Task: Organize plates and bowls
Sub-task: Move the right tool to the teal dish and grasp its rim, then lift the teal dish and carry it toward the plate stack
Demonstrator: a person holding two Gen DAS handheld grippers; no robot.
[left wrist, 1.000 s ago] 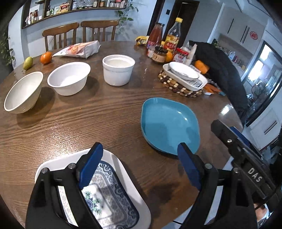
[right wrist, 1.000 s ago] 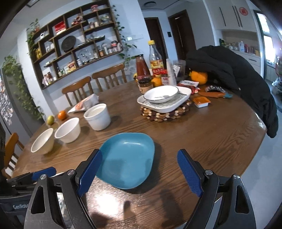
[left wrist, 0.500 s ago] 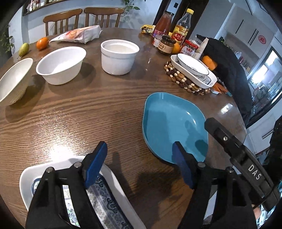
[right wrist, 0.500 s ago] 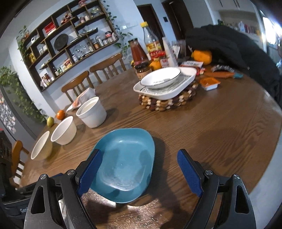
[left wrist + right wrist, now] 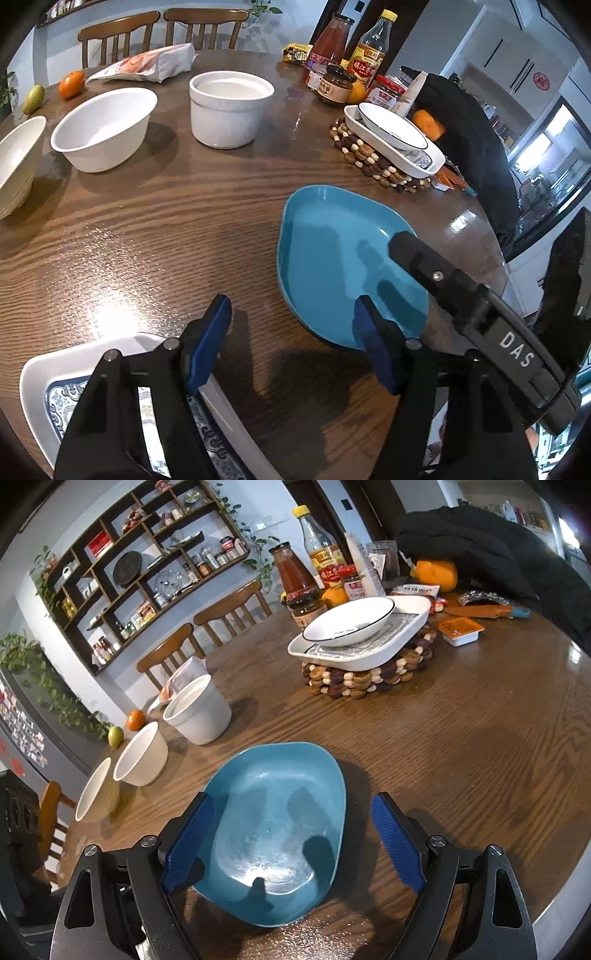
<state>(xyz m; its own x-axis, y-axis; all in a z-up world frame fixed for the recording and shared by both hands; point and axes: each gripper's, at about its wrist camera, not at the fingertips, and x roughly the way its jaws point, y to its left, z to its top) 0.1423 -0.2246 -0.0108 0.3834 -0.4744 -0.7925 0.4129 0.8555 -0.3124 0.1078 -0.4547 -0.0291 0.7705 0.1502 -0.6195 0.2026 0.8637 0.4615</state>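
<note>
Left gripper (image 5: 291,332) jaws narrowing since a second ago, just been closing, nothing gripped between them; hanging over bare wood between the patterned white plate (image 5: 37,384) at the near edge and the teal plate (image 5: 332,254). Patterned plate sliding lower in the left view than before, now mostly hidden under the left finger. Right gripper (image 5: 291,834) holding the same wide spread as earlier, jaws straddling the near part of the teal plate, pads apart from its rim, not pinching. Teal plate sitting larger and closer in the right view than a second ago, gripper shadows falling inside it. Lying flat on the round wooden table (image 5: 480,738) near the front edge. Standing further back: two white bowls (image 5: 103,129), a white straight-sided pot (image 5: 229,107), and a black-rimmed bowl (image 5: 347,624) resting in a white tray (image 5: 369,657) on a beaded trivet (image 5: 362,683). Bottles and jars (image 5: 295,576) clustering at the far side beside a black jacket (image 5: 480,546); chairs (image 5: 229,609) and wall shelves (image 5: 147,554) showing behind.
</note>
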